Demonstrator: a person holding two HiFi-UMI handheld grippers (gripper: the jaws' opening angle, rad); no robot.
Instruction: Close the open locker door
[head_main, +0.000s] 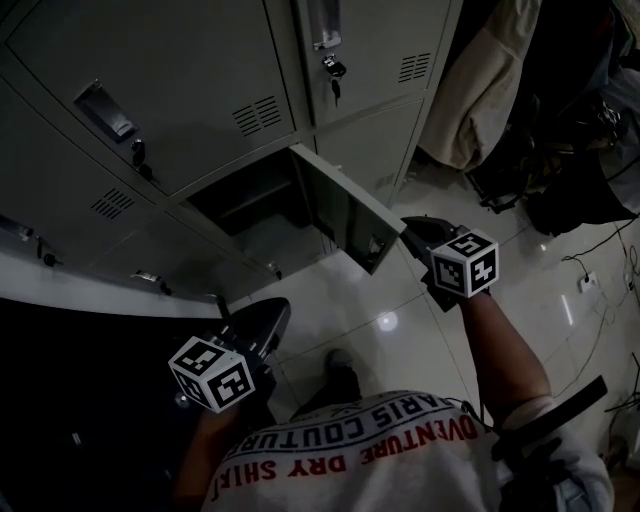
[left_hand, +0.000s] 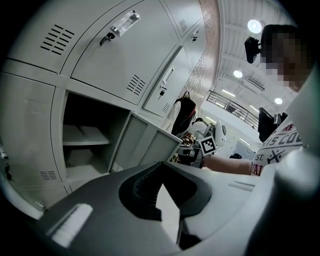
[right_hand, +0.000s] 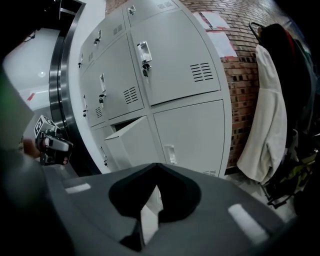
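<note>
The grey locker bank fills the top of the head view. One lower-row locker door (head_main: 345, 212) stands swung out, with its compartment (head_main: 250, 205) dark behind it. My right gripper (head_main: 410, 230) is shut and empty, just right of the door's free edge, on its outer side; I cannot tell whether it touches. In the right gripper view the door (right_hand: 131, 146) shows ajar beyond my right gripper (right_hand: 156, 165). My left gripper (head_main: 268, 315), also shut and empty, hangs low in front of the opening. From my left gripper (left_hand: 161, 164) I see shelves in the open compartment (left_hand: 85, 142) and the door's inner face (left_hand: 150, 145).
Keys hang from an upper locker's lock (head_main: 333, 70). A pale coat (right_hand: 266, 115) hangs on the brick wall to the right of the lockers, with dark bags (head_main: 580, 150) and cables (head_main: 595, 255) on the glossy floor. A dark curved structure (right_hand: 62, 75) stands left.
</note>
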